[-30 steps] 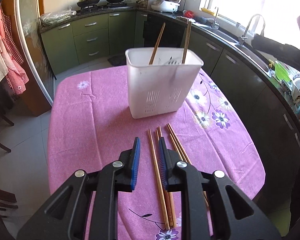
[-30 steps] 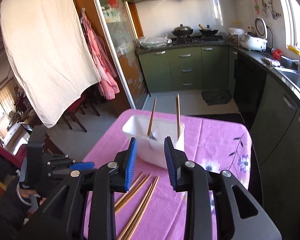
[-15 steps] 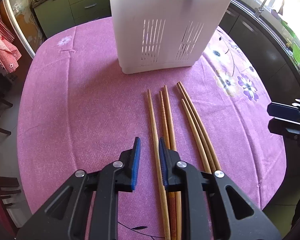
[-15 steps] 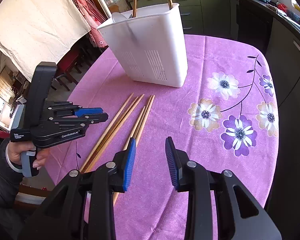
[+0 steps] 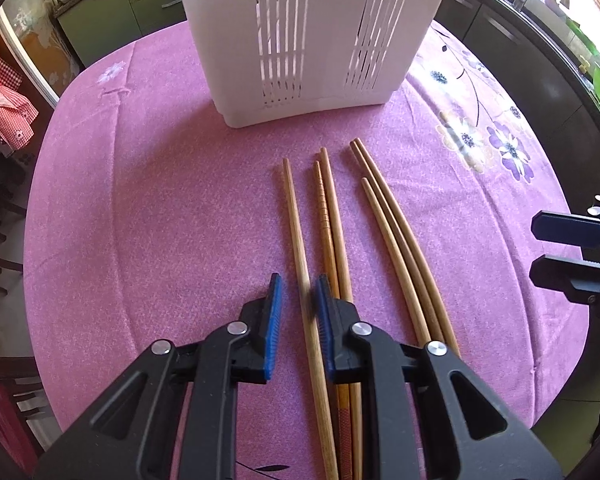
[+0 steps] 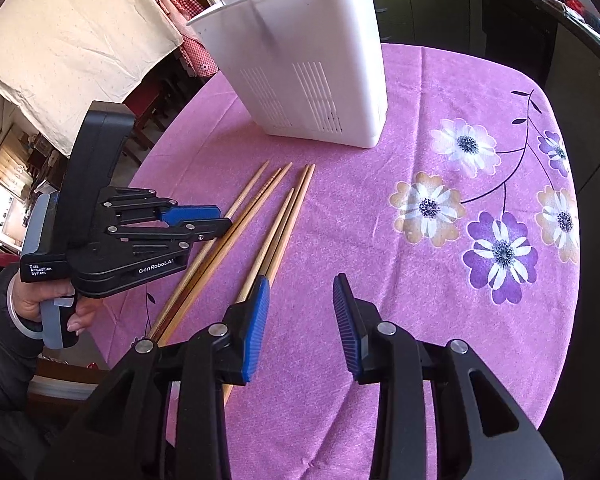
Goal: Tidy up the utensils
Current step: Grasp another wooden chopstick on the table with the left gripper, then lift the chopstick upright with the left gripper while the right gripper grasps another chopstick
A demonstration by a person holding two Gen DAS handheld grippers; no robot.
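Chopstick (image 5: 300, 248) between closing left tool (image 5: 298, 292) pads, unpinched; right tool (image 6: 300, 292) apart, empty.

My left gripper (image 5: 297, 292) points steeply down, jaws just closing, still slightly apart; my right gripper (image 6: 301, 298) gapes.

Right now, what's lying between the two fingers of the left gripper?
One wooden chopstick lies between the left gripper's fingers, apart from the other five; the left wrist view shows it.
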